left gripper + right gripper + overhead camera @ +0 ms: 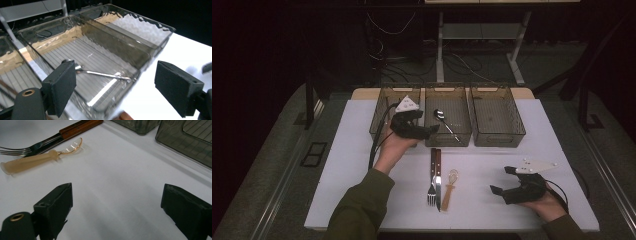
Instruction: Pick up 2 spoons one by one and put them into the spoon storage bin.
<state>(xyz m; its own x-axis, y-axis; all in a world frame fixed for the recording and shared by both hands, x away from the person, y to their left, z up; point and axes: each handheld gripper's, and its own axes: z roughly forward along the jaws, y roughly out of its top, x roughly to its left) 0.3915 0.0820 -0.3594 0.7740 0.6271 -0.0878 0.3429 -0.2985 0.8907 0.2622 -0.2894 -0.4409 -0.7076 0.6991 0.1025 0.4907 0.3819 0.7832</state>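
Left pad (pixel 60 87) hides shiny metal spoon's bowl (pixel 102 73); wooden-handled steel fork (pixel 37 143) tines cut off at frame edge.

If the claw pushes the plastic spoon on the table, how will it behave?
The plastic spoon looks light, so it would probably slide easily on the smooth table. Its thick rounded handle might roll a little. It seems stiff, unlikely to bend.
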